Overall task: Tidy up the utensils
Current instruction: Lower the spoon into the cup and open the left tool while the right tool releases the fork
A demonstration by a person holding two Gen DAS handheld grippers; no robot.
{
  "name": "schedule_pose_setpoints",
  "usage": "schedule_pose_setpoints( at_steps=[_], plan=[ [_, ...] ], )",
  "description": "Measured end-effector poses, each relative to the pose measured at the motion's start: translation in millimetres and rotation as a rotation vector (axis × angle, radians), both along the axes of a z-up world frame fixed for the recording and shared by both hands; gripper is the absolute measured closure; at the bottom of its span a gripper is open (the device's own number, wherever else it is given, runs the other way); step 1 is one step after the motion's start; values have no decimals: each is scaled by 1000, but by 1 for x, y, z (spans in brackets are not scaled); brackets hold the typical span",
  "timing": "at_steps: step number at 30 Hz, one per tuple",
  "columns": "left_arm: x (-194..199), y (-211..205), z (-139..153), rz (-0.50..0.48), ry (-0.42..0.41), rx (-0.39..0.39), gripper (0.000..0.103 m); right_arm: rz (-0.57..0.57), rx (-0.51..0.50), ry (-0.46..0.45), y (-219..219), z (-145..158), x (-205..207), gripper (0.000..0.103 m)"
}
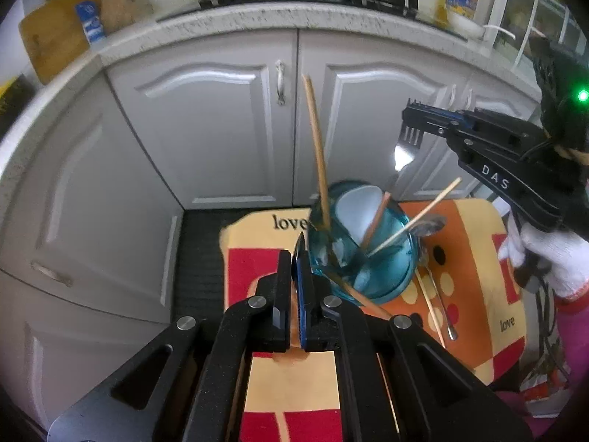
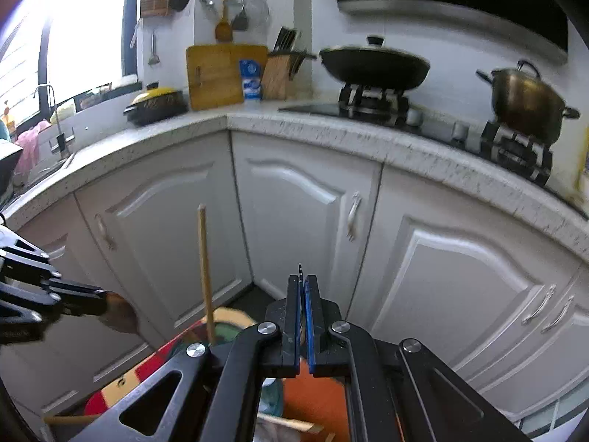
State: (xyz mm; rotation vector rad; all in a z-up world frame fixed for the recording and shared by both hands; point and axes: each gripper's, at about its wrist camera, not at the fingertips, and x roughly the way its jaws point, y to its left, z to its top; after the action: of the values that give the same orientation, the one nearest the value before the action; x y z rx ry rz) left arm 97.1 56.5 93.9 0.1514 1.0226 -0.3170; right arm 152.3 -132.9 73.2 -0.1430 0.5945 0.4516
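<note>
Presently noted: right gripper (image 1: 414, 108) clamped on fork (image 1: 408, 143) at two o'clock above blue cup (image 1: 364, 254), left gripper (image 1: 294, 254) pinching a wooden utensil's brown end, for upright stowing.

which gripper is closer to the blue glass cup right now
Left. The left gripper sits right beside the blue glass cup, holding a wooden utensil. The right gripper is above the cup and well clear of it, shut on a fork.
</note>
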Motion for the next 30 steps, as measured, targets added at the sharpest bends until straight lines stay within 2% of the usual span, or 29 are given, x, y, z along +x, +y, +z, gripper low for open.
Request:
schedule_pose_setpoints(
  at_steps=[5,9,11,12,17,22,26,30],
  plan=[
    [-1,-10,-12,1,8,-9,100,18,-6,64,-1,-8,0,101],
    [-2,-11,-12,14,21,-35,100,38,57,110,-7,-5,0,97],
    [-2,-10,-12,21,31,-50,91,35,68,102,-9,-2,-3,79],
    [-2,-10,-12,27,40,-59,84,36,71,103,-9,-1,-5,76],
    [-10,-9,-9,38,50,-95,63,38,97,110,-14,3,-11,76],
    [-17,-7,-4,42,45,-110,59,32,105,106,-19,7,-17,75],
    [-26,-2,7,68,10,-132,47,23,121,98,-24,11,-23,75],
    [-34,1,11,85,4,-134,46,27,119,83,-25,14,-32,72]
  ],
)
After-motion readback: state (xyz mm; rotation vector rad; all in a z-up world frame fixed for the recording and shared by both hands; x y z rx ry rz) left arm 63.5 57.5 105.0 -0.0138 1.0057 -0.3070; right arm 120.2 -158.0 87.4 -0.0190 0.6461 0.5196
